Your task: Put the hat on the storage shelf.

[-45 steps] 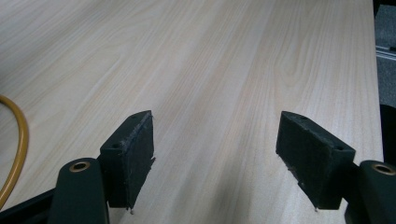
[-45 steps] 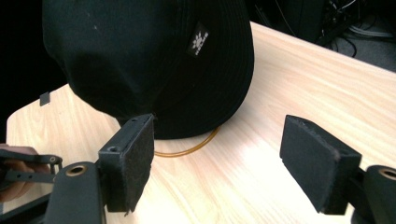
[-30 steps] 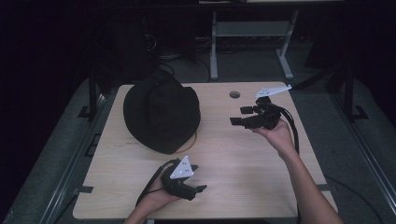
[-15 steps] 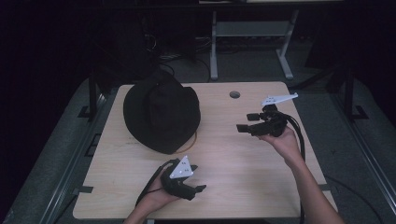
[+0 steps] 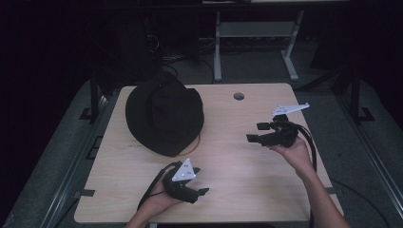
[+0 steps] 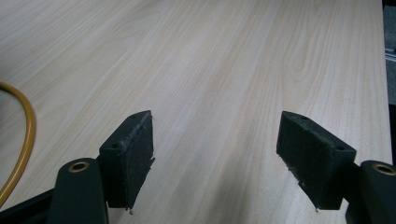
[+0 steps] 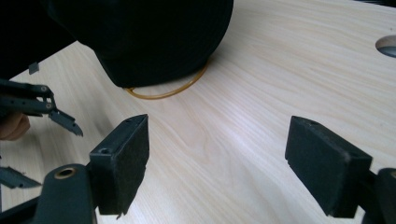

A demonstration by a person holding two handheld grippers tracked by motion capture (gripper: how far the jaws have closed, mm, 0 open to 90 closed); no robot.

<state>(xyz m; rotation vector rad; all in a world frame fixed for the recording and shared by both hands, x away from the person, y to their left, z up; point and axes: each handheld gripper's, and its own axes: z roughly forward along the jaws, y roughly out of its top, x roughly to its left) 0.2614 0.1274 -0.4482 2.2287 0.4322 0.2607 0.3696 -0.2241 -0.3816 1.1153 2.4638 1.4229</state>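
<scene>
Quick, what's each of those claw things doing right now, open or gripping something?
Left gripper: open, holding nothing.
Right gripper: open, holding nothing.

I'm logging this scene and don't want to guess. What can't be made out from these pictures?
- Yellow ring: mostly hidden under the black hat; the left gripper view cuts it at the frame's left edge.
- Under the hat: hidden in every view.
- Room beyond the table: too dark in the high view.
- Left gripper: high view, too small and dark to judge its jaws.

Right hand-held gripper [image 5: 253, 132] moved from far right of surface [image 5: 266, 190] toward near side, lower; jaws apart.
</scene>
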